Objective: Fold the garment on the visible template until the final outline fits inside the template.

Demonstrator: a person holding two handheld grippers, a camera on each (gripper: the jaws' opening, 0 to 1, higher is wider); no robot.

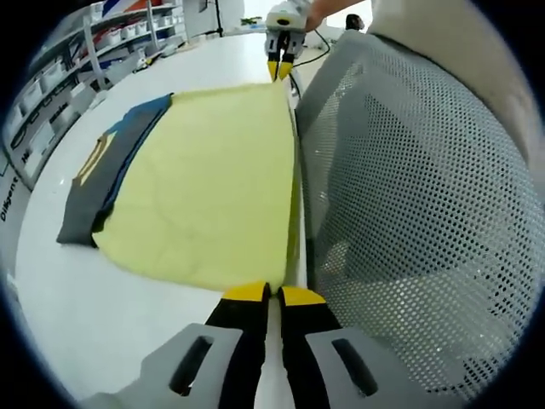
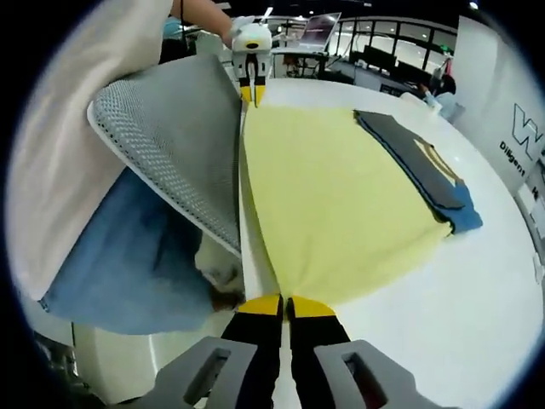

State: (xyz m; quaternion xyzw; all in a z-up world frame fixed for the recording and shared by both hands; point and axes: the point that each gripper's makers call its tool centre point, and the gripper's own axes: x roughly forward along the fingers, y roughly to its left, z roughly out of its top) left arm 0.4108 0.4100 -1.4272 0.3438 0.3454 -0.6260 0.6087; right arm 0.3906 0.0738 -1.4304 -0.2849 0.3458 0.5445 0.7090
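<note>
Right now you have the yellow garment spread flat on the white counter, with its near edge running along the counter's edge closest to you; the left hand-held gripper has its jaws closed together on one corner of that edge, and the right hand-held gripper is closed the same way on the opposite corner, so you are pinching the garment at both ends of one side. On the far side of the garment, a dark grey and blue piece with yellow markings lies partly under it and pokes out past its edge; whether that is the template, I cannot tell. A grey mesh chair back stands just beside the garment's near edge. Judging from this, the folding is barely begun: the cloth is still one broad sheet, with no fold visible, and you still have to carry the held edge across and reduce the outline
</note>
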